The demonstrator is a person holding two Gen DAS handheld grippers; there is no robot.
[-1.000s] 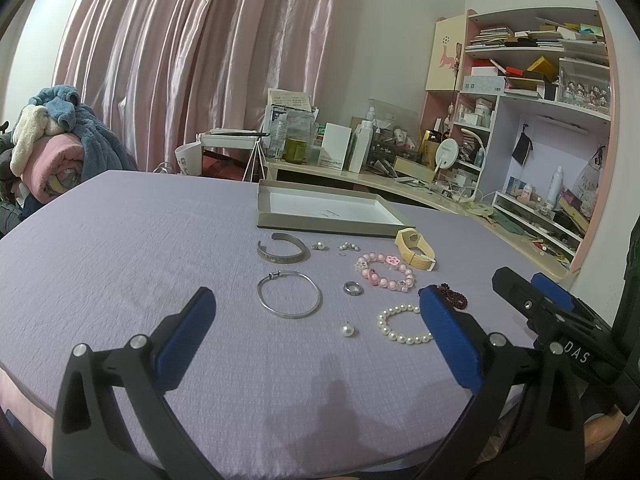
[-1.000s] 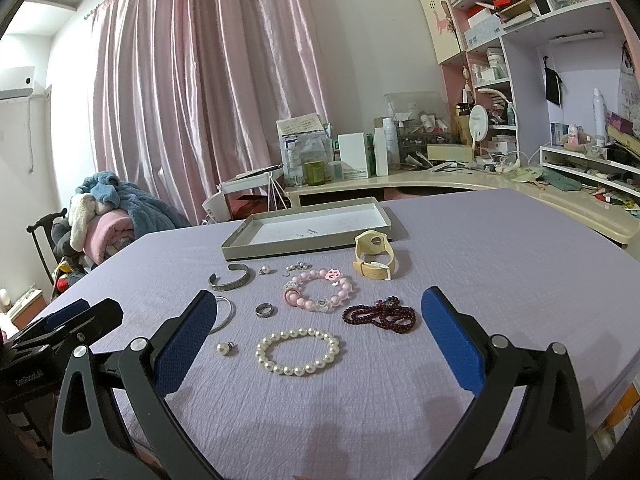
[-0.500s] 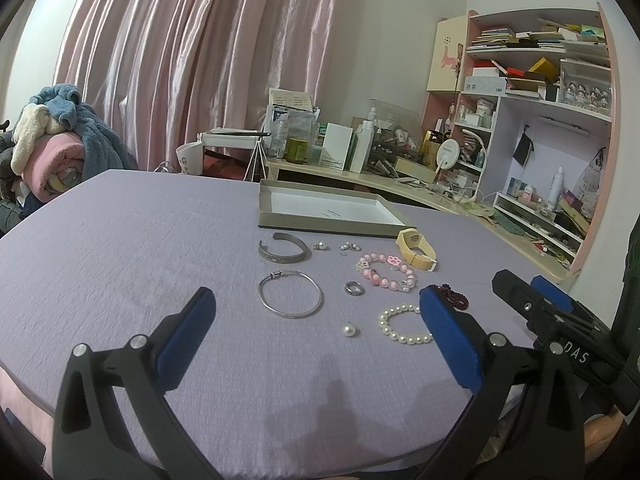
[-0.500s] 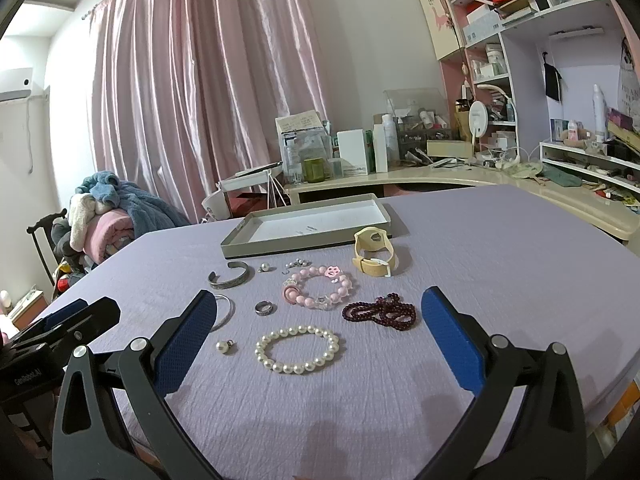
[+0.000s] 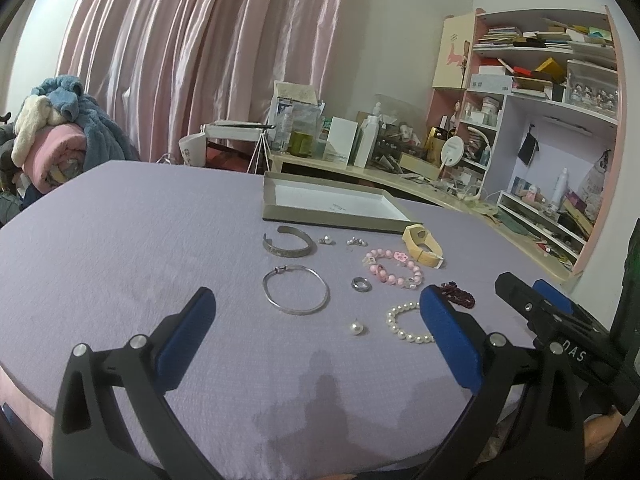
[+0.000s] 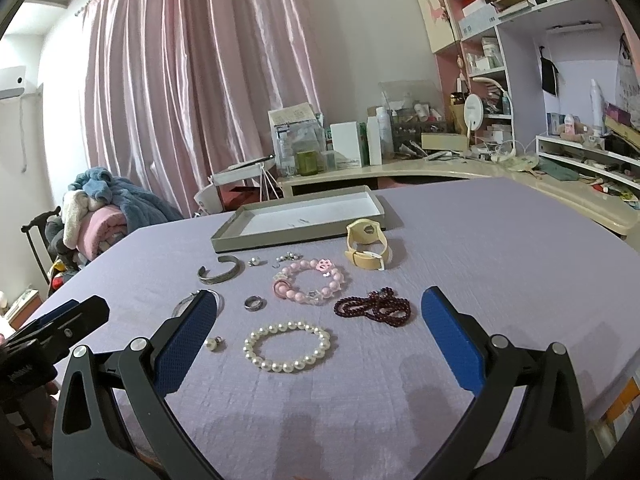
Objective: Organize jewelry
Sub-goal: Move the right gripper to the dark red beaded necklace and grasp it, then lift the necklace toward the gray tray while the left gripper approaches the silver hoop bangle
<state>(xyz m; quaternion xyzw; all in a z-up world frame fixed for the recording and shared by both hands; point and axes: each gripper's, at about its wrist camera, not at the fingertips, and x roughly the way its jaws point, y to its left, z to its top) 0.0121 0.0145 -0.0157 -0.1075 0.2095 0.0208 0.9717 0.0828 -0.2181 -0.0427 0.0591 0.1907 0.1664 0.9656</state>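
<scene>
Both grippers (image 5: 316, 312) (image 6: 318, 312) level, fingers (image 5: 186, 336) apart.

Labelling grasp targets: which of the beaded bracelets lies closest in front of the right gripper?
The white pearl bracelet, a single open loop. The pink bead bracelet and the bunched dark red beads lie farther back.

Pink curtains (image 5: 192, 60) hang behind my lavender desk (image 5: 140, 240). Off to my left sits a heap of blue and pink blankets (image 6: 100, 208). A cluttered shelving unit (image 5: 552, 120) fills the right, with a round mirror (image 6: 474, 112) and white bottle (image 6: 374, 140) nearby.
</scene>
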